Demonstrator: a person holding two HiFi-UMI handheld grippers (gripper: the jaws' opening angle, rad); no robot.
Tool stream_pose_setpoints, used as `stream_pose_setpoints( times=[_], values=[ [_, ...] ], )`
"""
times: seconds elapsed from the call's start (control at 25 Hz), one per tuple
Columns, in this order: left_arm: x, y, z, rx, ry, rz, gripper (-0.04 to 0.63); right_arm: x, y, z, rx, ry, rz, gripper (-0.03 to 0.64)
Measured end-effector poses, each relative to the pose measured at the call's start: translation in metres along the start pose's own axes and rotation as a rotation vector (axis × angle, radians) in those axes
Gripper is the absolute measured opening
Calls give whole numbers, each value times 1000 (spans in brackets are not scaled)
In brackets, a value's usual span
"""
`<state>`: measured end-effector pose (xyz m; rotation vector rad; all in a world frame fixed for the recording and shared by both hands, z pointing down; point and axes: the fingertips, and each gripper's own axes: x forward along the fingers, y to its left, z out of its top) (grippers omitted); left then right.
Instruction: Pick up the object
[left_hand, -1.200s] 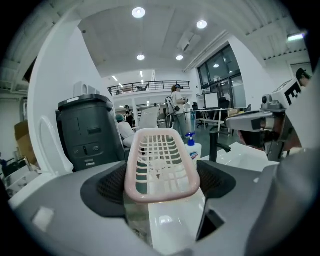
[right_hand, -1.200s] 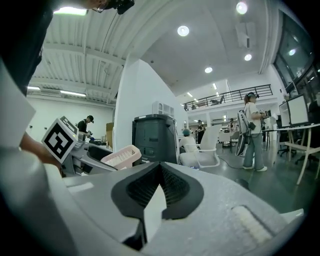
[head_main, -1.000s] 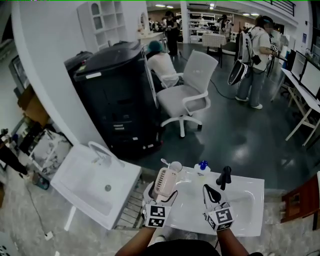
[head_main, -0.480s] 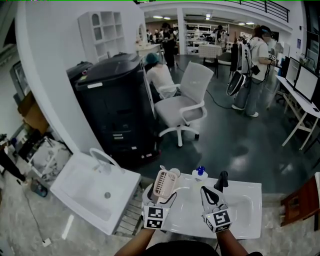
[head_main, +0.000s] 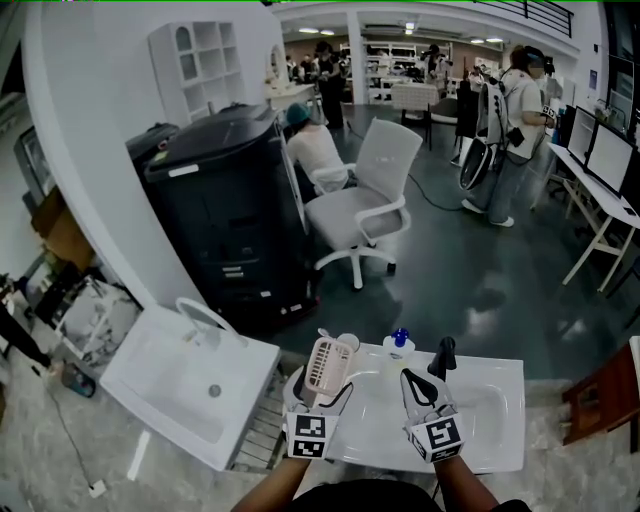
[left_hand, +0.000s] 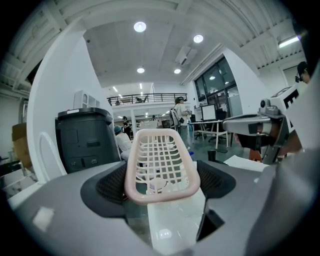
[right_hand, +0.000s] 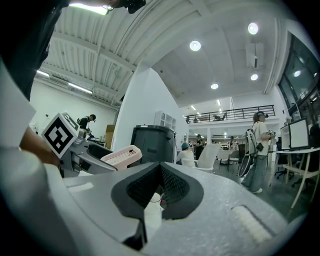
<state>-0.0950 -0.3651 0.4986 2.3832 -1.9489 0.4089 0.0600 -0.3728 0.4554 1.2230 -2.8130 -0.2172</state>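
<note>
A pale pink slotted plastic basket (head_main: 328, 364) is held up above the white washbasin top (head_main: 500, 430). My left gripper (head_main: 324, 384) is shut on it. In the left gripper view the basket (left_hand: 161, 167) sits crosswise between the two dark pads, with my left gripper (left_hand: 161, 186) closed on its near rim. My right gripper (head_main: 421, 391) hovers over the basin just right of the basket, with its jaws together and nothing in them. From the right gripper view the right gripper (right_hand: 161, 192) shows pads pressed together, and the basket (right_hand: 121, 156) is off to the left.
At the basin's far edge are a black tap (head_main: 443, 355), a blue-capped bottle (head_main: 399, 341) and a white cup (head_main: 349, 343). A second white sink (head_main: 190, 385) lies to the left. Beyond are a black cabinet (head_main: 225, 210), a white office chair (head_main: 365, 205) and people standing.
The head view has shifted a little. The left gripper still holds the basket in about the same place, and the right gripper stays shut beside it.
</note>
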Motion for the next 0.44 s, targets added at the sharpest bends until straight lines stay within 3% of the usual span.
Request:
stream_pose_setpoints(
  times=[0.44],
  values=[
    [0,0,1,-3,-6,-3,460,-3,-11,-3,26,8,-31,2]
  ],
)
